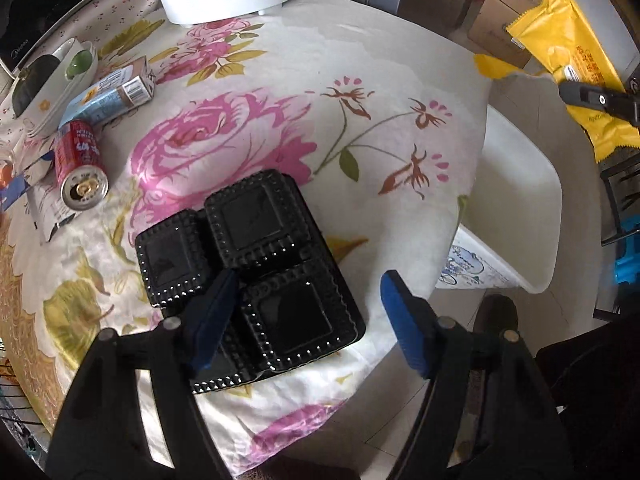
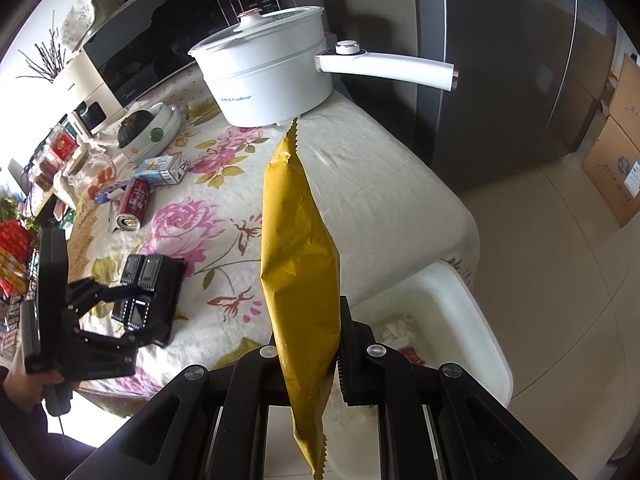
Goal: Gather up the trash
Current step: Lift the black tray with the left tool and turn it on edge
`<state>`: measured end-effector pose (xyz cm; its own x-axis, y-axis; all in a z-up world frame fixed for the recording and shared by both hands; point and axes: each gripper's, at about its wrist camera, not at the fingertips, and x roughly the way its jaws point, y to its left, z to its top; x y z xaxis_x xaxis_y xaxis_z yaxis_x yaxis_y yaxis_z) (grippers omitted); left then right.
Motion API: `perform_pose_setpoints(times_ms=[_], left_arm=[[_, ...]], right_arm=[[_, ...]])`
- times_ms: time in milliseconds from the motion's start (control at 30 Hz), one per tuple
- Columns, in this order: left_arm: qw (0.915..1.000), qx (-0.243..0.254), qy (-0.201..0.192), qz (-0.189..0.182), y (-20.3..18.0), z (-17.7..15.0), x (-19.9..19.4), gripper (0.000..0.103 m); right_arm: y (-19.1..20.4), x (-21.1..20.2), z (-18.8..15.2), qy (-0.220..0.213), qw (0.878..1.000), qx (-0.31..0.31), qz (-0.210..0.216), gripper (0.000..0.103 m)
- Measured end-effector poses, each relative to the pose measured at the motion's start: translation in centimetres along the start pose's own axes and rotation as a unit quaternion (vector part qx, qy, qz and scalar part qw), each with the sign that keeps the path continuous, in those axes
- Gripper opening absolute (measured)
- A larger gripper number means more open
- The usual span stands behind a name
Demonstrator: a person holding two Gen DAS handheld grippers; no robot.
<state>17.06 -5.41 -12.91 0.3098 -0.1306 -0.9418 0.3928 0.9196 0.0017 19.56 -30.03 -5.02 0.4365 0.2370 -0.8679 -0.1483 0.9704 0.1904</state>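
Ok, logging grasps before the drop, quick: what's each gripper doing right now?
Left gripper: open, empty, above the black plastic compartment tray.
Right gripper: shut on the yellow foil snack wrapper.

One black plastic tray (image 1: pixel 256 264) on the floral tablecloth (image 1: pixel 360 80), one red can (image 1: pixel 80 160), one milk carton (image 1: pixel 112 94), one yellow wrapper (image 2: pixel 298 264), one white electric pot (image 2: pixel 268 76), one white bin (image 2: pixel 452 320) beside the tablecloth, two cardboard boxes (image 2: pixel 618 168)

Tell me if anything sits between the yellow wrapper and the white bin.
Nothing visible does. The right tool holds the yellow wrapper beside the table edge, and the open white bin sits just below it on the floor.
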Motion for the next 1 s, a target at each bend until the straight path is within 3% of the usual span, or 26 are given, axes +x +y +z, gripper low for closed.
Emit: perform_pose_setpoints(times_ms=[67, 300, 600, 733, 1000], left_arm=[[0.9999, 0.009, -0.006, 0.013, -0.8, -1.4, -0.3, 0.074], [0.9963, 0.058, -0.007, 0.063, -3.2, -4.7, 0.0, 0.091], [0.9886, 0.082, 0.003, 0.127, -2.9, -7.7, -0.8, 0.091], [0.9803, 0.108, -0.014, 0.165, -3.0, -9.3, -1.5, 0.091], [0.9804, 0.099, -0.035, 0.167, -1.5, -11.2, -3.8, 0.091]], right_arm=[[0.3, -0.2, -0.3, 0.000, 1.000, -0.003, -0.001, 0.013], [1.2, -0.4, -1.5, 0.004, 1.000, -0.012, -0.001, 0.013], [2.5, -0.3, -3.1, 0.013, 0.999, -0.028, -0.011, 0.013], [2.7, 0.1, -3.6, 0.021, 0.999, -0.032, -0.020, 0.013], [3.8, 0.6, -3.9, 0.028, 0.998, -0.042, -0.028, 0.013]])
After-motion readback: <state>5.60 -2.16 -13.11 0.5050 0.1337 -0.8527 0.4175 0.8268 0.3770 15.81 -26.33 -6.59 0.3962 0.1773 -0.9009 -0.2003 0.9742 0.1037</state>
